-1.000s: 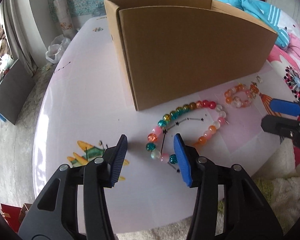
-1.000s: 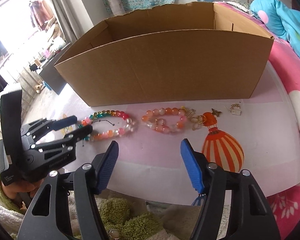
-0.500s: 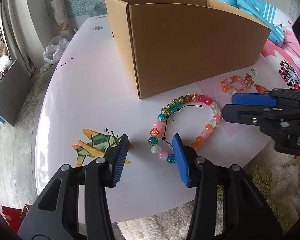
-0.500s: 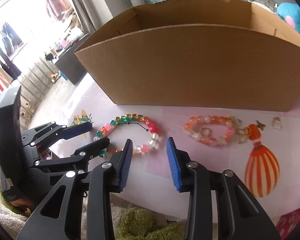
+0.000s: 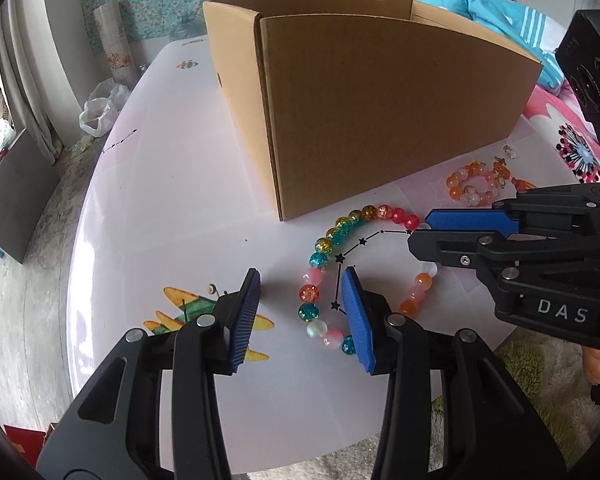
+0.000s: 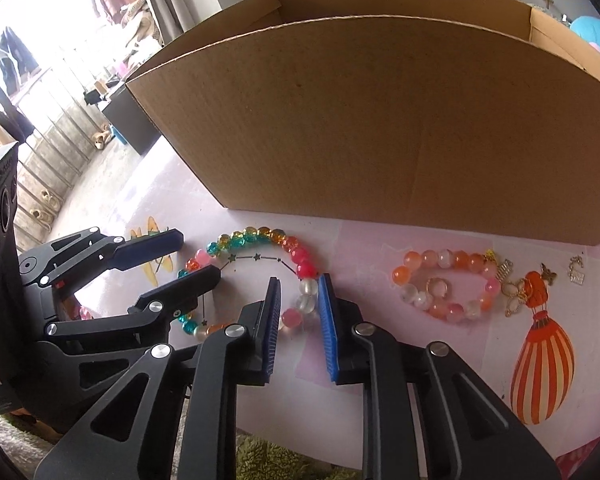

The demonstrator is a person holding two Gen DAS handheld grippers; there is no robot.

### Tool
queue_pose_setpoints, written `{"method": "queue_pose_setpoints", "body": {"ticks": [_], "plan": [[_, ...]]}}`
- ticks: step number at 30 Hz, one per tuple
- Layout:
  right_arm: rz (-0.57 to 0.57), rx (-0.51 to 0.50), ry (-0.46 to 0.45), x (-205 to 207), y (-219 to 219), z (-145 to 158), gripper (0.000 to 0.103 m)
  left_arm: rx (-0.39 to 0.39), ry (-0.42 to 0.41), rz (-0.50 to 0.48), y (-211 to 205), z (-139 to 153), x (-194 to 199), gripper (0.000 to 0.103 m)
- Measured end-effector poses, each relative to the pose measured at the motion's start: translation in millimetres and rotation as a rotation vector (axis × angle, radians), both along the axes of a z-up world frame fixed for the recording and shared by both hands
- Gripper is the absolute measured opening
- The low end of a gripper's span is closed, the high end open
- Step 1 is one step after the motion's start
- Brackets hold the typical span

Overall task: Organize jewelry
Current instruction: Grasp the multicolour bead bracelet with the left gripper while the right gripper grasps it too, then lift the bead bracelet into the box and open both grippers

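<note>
Left wrist view: the left tongs [image 5: 302, 312], spread and closing, straddle the near beads of the multicoloured glass-bead bracelet [image 5: 315, 259] on the white desk [image 5: 172, 200].

Right wrist view: the right tongs [image 6: 298, 322] are closing around its pale beads, not yet pinching, before the brown cardboard box [image 6: 380, 120].

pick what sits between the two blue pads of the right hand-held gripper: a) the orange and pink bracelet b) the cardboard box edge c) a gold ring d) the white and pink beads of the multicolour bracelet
d: in the right wrist view the right hand-held gripper, its jaws closing, straddles the pale beads of the multicolour bracelet; the orange and pink bracelet lies apart to the side.
</note>
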State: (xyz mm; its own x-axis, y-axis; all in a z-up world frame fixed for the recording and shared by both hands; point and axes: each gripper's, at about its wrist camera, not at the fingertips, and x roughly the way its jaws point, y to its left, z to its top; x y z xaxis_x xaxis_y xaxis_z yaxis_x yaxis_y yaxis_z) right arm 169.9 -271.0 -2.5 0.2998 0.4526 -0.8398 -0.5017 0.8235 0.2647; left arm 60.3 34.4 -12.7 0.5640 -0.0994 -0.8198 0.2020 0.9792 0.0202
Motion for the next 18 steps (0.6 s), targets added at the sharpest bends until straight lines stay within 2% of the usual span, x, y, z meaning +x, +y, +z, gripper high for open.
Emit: {"method": "queue_pose_setpoints", "body": {"ticks": [5, 7, 12, 18], "plan": [[0.005, -0.024, -0.021, 1, 15, 1, 0.017, 0.001, -0.011, -0.011, 0, 0, -3, 0.033], [0.01, -0.051, -0.038, 0, 19, 1, 0.012, 0.001, -0.017, -0.015, -1, 0, -4, 0.028], [-0.005, -0.04, -0.03, -5, 20, 1, 0.01, 0.006, -0.034, -0.042, -6, 0, -6, 0.011], [-0.014, -0.005, -0.036, -6, 10, 7, 0.01, -0.009, -0.025, -0.031, -3, 3, -6, 0.009]]}}
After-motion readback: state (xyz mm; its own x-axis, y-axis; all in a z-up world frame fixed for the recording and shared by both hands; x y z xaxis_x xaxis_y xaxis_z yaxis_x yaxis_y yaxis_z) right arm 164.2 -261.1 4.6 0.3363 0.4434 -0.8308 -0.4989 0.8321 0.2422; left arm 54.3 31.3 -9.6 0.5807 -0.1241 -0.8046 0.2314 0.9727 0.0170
